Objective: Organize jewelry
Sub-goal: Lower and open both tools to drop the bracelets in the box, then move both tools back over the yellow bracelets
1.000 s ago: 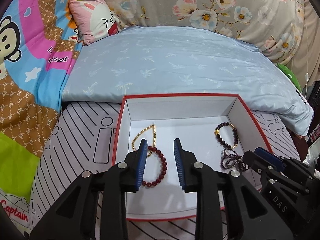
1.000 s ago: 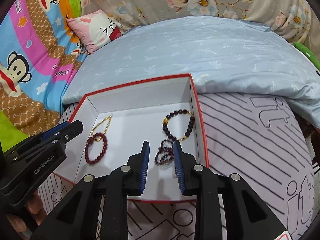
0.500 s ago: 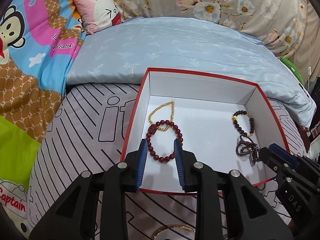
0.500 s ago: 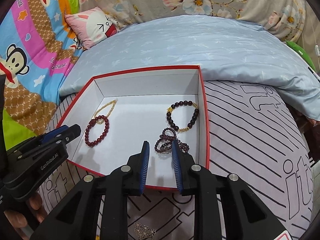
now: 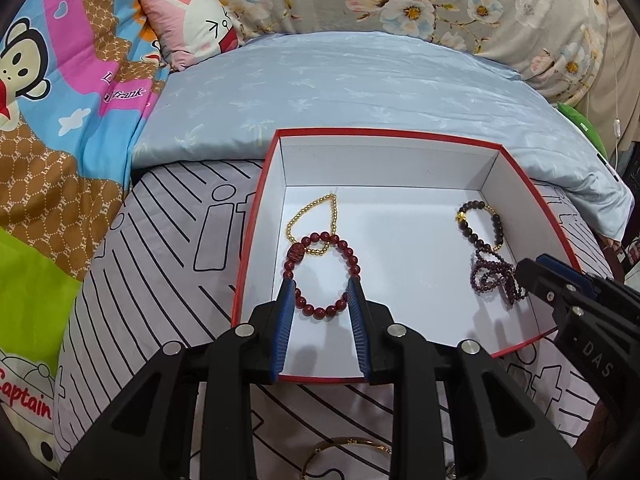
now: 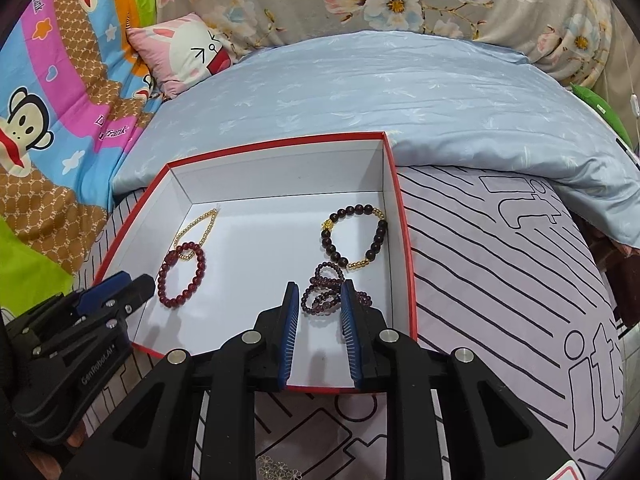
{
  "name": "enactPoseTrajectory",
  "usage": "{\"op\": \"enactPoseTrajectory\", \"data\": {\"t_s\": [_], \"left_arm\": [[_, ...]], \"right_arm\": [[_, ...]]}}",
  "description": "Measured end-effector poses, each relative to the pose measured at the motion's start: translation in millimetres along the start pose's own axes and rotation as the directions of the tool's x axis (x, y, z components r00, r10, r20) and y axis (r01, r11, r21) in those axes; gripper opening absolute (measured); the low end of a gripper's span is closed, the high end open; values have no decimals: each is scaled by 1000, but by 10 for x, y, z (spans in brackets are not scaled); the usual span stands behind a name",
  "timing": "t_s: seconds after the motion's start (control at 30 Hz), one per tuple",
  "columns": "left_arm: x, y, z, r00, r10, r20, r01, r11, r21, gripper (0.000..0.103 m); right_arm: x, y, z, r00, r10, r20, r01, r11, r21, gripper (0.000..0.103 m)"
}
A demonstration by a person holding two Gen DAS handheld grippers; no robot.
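A pale blue quilt with a faint leaf print spreads across the middle of the scene and serves as the landmark. Below it lies a lilac sheet printed with black lines and outlined letters; to the quilt's left, a bright cartoon-monkey blanket carries pink, blue, brown and green bands. A pink rabbit-face pillow rests at the quilt's upper left corner, a grey floral fabric rises behind the quilt, and a green object shows at the quilt's right edge.

One red box holds four bracelets; a gold bangle lies outside.
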State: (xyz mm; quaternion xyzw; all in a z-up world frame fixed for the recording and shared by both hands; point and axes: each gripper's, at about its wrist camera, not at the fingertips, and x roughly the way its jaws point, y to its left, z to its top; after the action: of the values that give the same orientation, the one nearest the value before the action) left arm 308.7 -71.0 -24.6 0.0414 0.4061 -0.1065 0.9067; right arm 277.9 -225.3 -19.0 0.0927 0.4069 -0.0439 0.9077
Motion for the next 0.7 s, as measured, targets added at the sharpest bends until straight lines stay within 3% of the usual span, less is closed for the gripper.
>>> {"op": "enactPoseTrajectory", "data": {"t_s": [0.23, 0.37, 0.47, 0.63, 0.7], "left_arm": [[-176, 12, 55, 1000, -4, 17, 4, 1000, -27, 26], [-433, -19, 46, 999, -14, 50, 15, 1000, -26, 27], [-637, -47, -11, 997, -12, 73, 13, 1000, -19, 37], [-938, -96, -192, 996, -18, 88, 19, 1000, -7, 45], [-1060, -105, -294, 995, -5, 100, 6, 1000, -5, 59]], "right_arm": [[-360, -26, 27, 998, 32, 45, -33, 999, 17, 24], [-657, -36, -69, 996, 47, 74, -48, 999, 14, 34], [-883, 1, -220, 995, 42, 90, -42, 999, -1, 36], [-1192, 47, -523, 994, 36, 100, -34, 999, -23, 42], [-1308, 64, -659, 994, 32, 102, -29, 999, -29, 46]]}}
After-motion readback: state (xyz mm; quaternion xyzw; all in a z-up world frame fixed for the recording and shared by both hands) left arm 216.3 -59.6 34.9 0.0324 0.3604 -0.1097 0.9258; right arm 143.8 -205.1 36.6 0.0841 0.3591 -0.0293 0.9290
